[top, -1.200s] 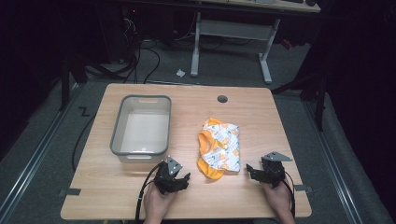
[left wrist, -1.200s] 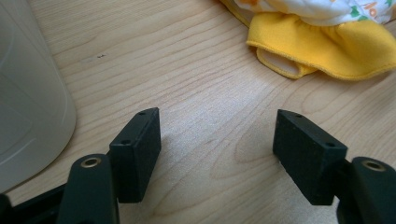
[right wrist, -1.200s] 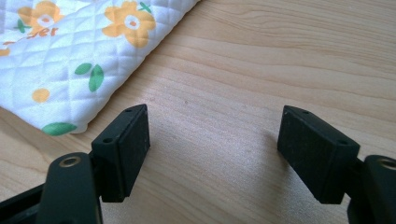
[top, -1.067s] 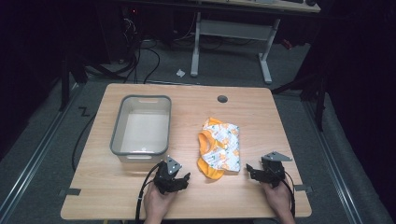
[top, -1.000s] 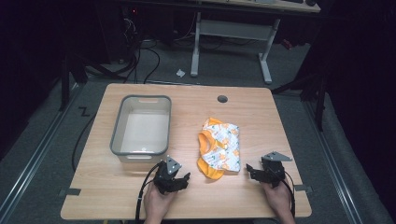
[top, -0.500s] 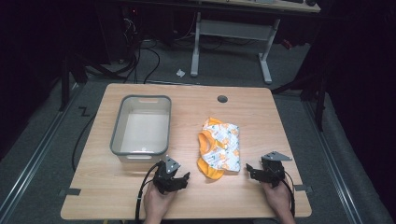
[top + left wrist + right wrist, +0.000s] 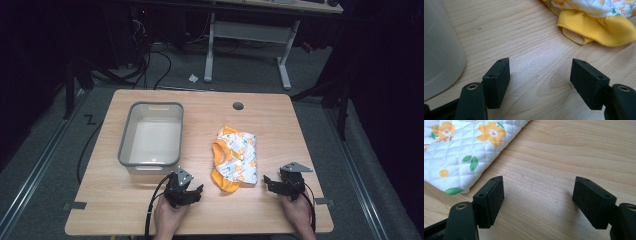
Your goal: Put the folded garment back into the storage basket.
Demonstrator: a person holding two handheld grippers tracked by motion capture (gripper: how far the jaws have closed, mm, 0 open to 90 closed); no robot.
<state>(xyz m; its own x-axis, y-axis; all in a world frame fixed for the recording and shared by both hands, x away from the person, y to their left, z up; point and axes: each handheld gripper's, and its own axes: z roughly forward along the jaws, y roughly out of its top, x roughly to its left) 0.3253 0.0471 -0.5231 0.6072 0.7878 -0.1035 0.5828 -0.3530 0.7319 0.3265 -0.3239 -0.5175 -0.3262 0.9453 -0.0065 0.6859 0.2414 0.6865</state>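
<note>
A folded quilted garment, white with orange flowers and a yellow-orange trim, lies on the wooden table right of centre. Its yellow edge lies ahead and to the right in the left gripper view, and its white quilted corner at the upper left in the right gripper view. My left gripper rests near the front edge, left of the garment, open with bare wood between its jaws. My right gripper rests to the garment's right, open too, holding nothing.
A grey plastic tub stands empty on the table's left half, its pale wall close beside my left gripper. A round cable hole sits near the far edge. Beyond the table are a desk frame and cables on the floor.
</note>
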